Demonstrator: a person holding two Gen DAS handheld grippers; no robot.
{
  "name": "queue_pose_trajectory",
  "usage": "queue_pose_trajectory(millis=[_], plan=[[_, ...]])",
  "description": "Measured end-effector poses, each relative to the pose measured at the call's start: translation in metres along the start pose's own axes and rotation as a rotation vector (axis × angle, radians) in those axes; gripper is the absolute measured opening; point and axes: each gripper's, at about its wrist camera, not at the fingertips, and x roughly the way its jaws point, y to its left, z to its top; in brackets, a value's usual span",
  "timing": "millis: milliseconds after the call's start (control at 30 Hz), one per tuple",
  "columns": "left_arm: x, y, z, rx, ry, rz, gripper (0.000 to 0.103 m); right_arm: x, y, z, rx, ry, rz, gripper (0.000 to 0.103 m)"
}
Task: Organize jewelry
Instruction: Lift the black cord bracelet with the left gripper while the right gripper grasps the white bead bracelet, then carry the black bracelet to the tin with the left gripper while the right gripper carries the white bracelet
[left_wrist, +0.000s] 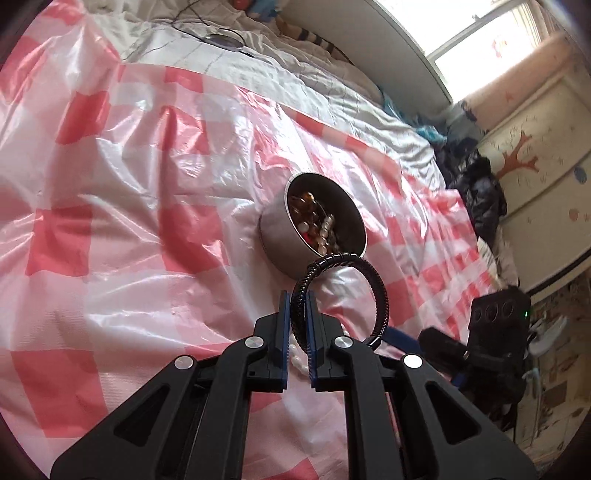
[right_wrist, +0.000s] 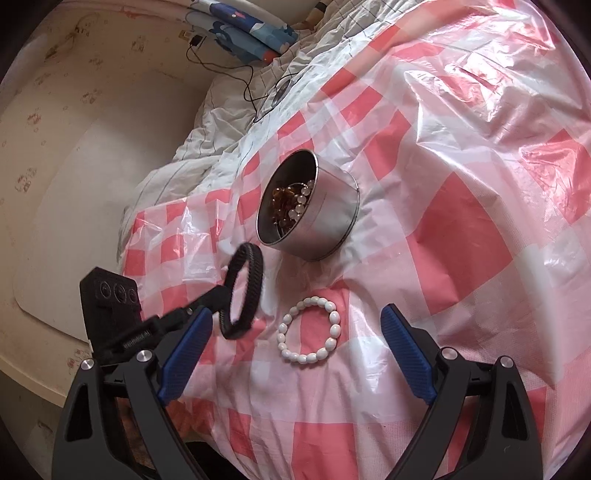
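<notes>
My left gripper (left_wrist: 298, 295) is shut on a black braided bracelet (left_wrist: 376, 288) and holds it in the air just short of a round metal tin (left_wrist: 280, 243). The tin holds amber and pearl beads. In the right wrist view the same bracelet (right_wrist: 255, 273) hangs left of the tin (right_wrist: 328, 221). A white bead bracelet (right_wrist: 309, 329) lies on the pink checked plastic sheet (right_wrist: 461, 240), between the fingers of my right gripper (right_wrist: 295, 325). My right gripper is open wide and empty. A few white beads (left_wrist: 295, 354) show under the left fingers.
The pink and white checked sheet (left_wrist: 110, 184) covers a bed with a rumpled white quilt (left_wrist: 295, 85) behind it. A cable (right_wrist: 251, 85) and a blue patterned pillow (right_wrist: 243, 33) lie at the far end. A painted dresser (left_wrist: 535, 177) stands at the bedside.
</notes>
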Motion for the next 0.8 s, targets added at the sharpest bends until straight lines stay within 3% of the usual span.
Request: queue_pose_trajectory(millis=[133,267,367,467,533,567,667,800], plan=[[-0.011,0.018,0.004,-0.066,-0.032,0.014,0.007,0.022,0.033,-0.011,-0.202,0.045,-0.152,0.089],[-0.012,0.024,0.003,-0.078,-0.033,0.017,0.008,0.051,0.045,-0.017,-0.337,0.084,-0.362,0.089],[-0.011,0.024,0.003,-0.080,-0.030,0.010,0.008,0.062,0.052,-0.023,-0.420,0.096,-0.427,0.088],[-0.009,0.022,0.003,-0.076,-0.022,-0.001,0.008,0.067,0.060,-0.035,-0.517,0.104,-0.484,0.059],[-0.009,0.020,0.003,-0.071,-0.020,-0.007,0.008,0.063,0.057,-0.032,-0.478,0.113,-0.430,0.043],[-0.010,0.020,0.003,-0.072,-0.022,-0.009,0.008,0.060,0.052,-0.028,-0.441,0.115,-0.393,0.028],[-0.009,0.023,0.002,-0.082,-0.019,0.008,0.008,0.048,0.035,-0.019,-0.300,0.113,-0.270,0.019],[-0.002,0.032,0.002,-0.096,0.007,0.032,0.008,0.037,0.025,-0.010,-0.195,0.084,-0.153,0.016]])
